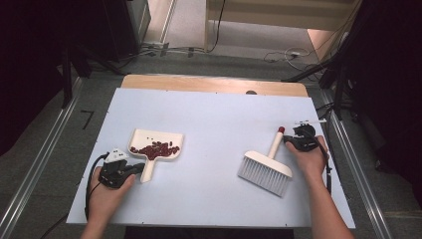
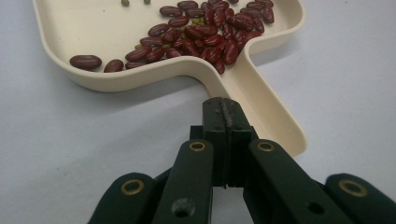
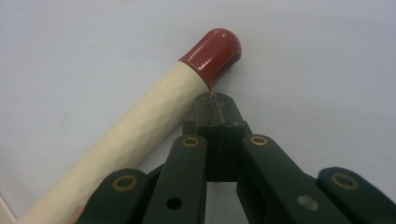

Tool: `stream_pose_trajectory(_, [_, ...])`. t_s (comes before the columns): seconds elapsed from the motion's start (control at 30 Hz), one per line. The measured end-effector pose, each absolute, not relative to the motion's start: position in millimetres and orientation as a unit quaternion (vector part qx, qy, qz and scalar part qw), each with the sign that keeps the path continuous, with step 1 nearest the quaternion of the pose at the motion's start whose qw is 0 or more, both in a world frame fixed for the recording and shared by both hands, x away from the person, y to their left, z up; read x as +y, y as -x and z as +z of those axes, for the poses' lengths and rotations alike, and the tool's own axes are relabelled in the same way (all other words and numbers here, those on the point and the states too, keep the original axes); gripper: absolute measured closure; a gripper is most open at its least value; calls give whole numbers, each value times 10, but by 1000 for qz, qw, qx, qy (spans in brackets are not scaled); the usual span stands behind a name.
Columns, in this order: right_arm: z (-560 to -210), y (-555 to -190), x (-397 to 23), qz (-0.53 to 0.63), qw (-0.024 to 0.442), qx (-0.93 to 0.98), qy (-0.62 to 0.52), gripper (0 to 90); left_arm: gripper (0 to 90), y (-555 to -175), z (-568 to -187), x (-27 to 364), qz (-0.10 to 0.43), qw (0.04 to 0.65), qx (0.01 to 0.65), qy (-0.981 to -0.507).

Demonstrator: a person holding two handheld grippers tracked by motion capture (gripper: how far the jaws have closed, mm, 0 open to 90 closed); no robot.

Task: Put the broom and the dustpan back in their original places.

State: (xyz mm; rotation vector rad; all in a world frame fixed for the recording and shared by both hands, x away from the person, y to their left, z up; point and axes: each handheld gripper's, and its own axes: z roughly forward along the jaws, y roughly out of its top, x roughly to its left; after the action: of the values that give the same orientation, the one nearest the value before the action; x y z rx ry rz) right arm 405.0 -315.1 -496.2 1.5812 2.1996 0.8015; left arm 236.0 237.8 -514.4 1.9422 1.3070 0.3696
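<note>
A pale blue worktop [image 1: 214, 119] seen from above, with a person's 2 forearms coming in from its near edge. Near the left edge, the left gripper [image 1: 130, 170] sits in the person's left hand [image 1: 107, 191], its 2 black jaws pressed together with nothing between them. In the left gripper view the closed tips [image 2: 223, 109] sit just at the near edge of the handle of a cream dustpan [image 1: 157, 151]; whether they touch it cannot be told. The dustpan lies flat on the left half of the worktop, handle towards the near edge, and holds a heap of dark red kidney beans [image 1: 155, 149] with a few small green ones [image 2: 125, 3] among them. On the right half lies a white hand brush [image 1: 266, 169], bristles towards the near edge, its cream handle ending in a red cap [image 3: 212, 53] that points to the far edge. Near the right edge, the right gripper [image 1: 287, 141] in the right hand [image 1: 311, 159] is also closed on nothing, its tips just beside the handle under the red cap
</note>
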Motion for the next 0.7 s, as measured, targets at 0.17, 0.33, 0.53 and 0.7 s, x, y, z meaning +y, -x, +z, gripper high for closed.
stream_pose_trajectory(0.17, [-4949, -4118, -3057, 282, 150, 778, -541, 883, 900, -2364, -5148, 2338, 144, 375, 508, -762])
stream_pose_trajectory(0.33, [-4956, -4157, -2952, 281, 147, 783, -534, 883, 900, -2366, -5154, 2298, 143, 375, 504, -765])
stream_pose_trajectory(0.53, [-4952, -4180, -2867, 282, 148, 789, -526, 883, 900, -2373, -5160, 2268, 140, 373, 499, -770])
stream_pose_trajectory(0.7, [-4960, -4187, -2810, 286, 145, 791, -521, 883, 900, -2376, -5166, 2251, 138, 375, 497, -770])
